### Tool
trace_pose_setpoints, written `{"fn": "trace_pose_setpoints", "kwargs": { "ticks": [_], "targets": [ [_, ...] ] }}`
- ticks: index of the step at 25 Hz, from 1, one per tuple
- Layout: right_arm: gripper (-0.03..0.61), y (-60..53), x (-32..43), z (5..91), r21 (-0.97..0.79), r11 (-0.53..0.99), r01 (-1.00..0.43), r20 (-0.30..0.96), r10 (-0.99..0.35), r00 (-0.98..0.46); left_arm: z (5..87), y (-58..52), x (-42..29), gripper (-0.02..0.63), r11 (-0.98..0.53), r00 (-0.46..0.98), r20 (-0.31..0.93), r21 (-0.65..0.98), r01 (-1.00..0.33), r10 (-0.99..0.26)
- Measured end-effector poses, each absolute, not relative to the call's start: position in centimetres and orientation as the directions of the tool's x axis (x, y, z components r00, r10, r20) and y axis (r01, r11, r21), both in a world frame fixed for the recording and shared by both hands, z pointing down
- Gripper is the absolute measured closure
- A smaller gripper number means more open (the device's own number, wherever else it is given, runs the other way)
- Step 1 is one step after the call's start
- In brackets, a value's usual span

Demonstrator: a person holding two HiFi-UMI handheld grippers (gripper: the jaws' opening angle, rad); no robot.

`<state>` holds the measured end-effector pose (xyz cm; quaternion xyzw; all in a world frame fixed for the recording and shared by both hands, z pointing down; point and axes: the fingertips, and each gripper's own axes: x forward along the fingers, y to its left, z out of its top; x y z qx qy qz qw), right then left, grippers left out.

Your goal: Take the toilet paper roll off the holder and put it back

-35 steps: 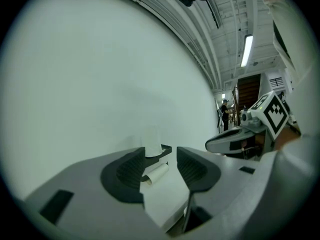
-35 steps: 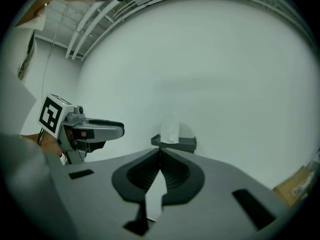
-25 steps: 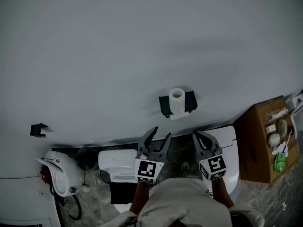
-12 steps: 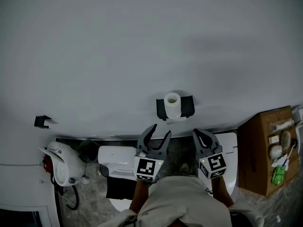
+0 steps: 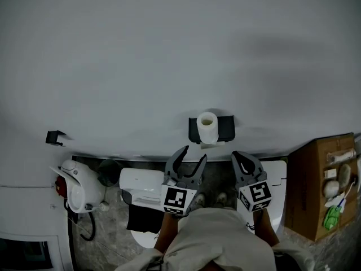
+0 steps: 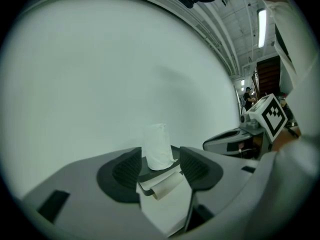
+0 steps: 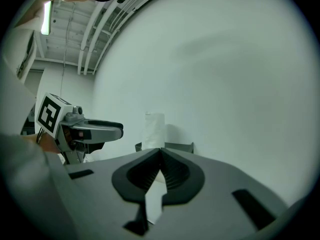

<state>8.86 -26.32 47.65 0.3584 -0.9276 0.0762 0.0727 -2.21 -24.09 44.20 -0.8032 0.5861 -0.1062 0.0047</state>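
Head view: roll (image 5: 207, 127) upright on holder (image 5: 225, 129); below holder, left gripper (image 5: 193, 154) opening, empty; right gripper (image 5: 241, 157) clenched, empty. Risk: too-narrow jaws knock roll off.

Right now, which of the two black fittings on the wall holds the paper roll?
The larger holder, to the right: the white roll stands in it. The small bracket far left is bare.

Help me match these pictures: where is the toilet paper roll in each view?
Head view: toilet paper roll at centre, on the wall.
Left gripper view: the roll low at centre.
Right gripper view: the roll just left of centre.
Shared landmark: the black holder carrying it.
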Motion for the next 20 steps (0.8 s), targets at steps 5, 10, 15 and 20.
{"fn": "trace_pose_setpoints", "kwargs": {
  "ticks": [5, 10, 15, 20],
  "targets": [
    [0.581, -26.8, 8.4, 47.7, -0.082, 0.728, -0.681, 0.197, -0.658, -0.727, 44.1, -24.8, -2.2, 0.364, -0.338, 0.319, 0.158, -0.116, -0.934, -0.935],
    [0.581, -27.3, 8.6, 47.7, -0.073, 0.697, -0.713, 0.21, -0.688, -0.694, 44.3, -26.1, -2.3, 0.348, -0.376, 0.359, 0.151, -0.102, -0.921, -0.921],
    [0.581, -28.0, 8.4, 47.9, -0.058, 0.678, -0.733, 0.223, -0.706, -0.672, 44.4, -27.3, -2.5, 0.326, -0.413, 0.403, 0.14, -0.051, -0.909, -0.904],
    [0.581, -28.4, 7.8, 47.6, -0.053, 0.664, -0.746, 0.221, -0.721, -0.657, 44.3, -28.1, -2.5, 0.303, -0.453, 0.446, 0.138, -0.023, -0.891, -0.885]
  ]
}}
